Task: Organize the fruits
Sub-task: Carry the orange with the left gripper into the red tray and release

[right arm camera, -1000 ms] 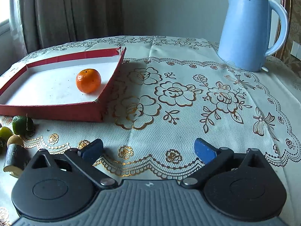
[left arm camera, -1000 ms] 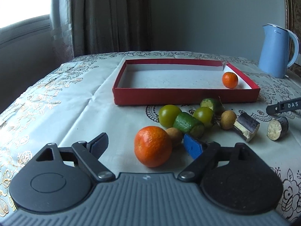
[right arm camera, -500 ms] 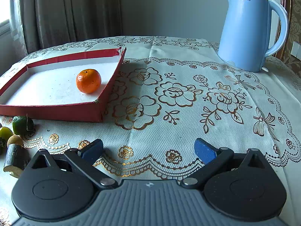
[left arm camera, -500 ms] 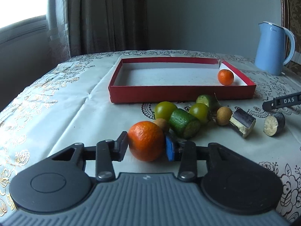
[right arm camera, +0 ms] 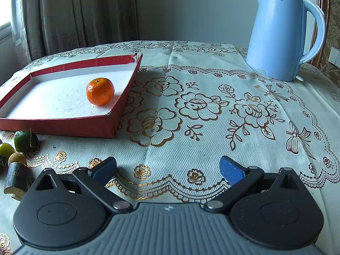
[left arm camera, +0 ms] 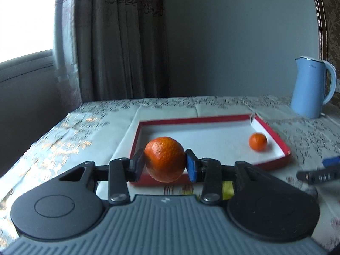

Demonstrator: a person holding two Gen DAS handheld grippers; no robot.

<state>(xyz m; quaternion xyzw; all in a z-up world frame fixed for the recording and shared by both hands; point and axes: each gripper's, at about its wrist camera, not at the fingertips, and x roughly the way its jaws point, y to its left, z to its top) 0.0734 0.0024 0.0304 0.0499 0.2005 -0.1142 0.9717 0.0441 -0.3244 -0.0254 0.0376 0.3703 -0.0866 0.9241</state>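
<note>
My left gripper [left arm camera: 165,163] is shut on a large orange [left arm camera: 164,159], held in the air just in front of the red tray [left arm camera: 274,136]. A smaller orange [left arm camera: 257,141] lies in the tray's right corner, and the right wrist view shows that small orange [right arm camera: 99,91] inside the same red tray [right arm camera: 125,94]. My right gripper [right arm camera: 167,169] hovers open over the lace tablecloth with nothing between its fingers. At the left edge of that view lie a green lime [right arm camera: 25,140], a yellow-green fruit [right arm camera: 5,151], a small brown fruit [right arm camera: 16,158] and a dark cut piece [right arm camera: 18,180].
A light blue kettle [right arm camera: 280,36] stands at the back right of the table, also the kettle [left arm camera: 310,87] in the left wrist view. Curtains and a window lie behind the table. The right gripper's finger [left arm camera: 318,175] shows blurred at the left wrist view's right edge.
My left gripper closed on the large orange and lifted it off the table toward the tray. The right gripper stayed where it was, still open.
</note>
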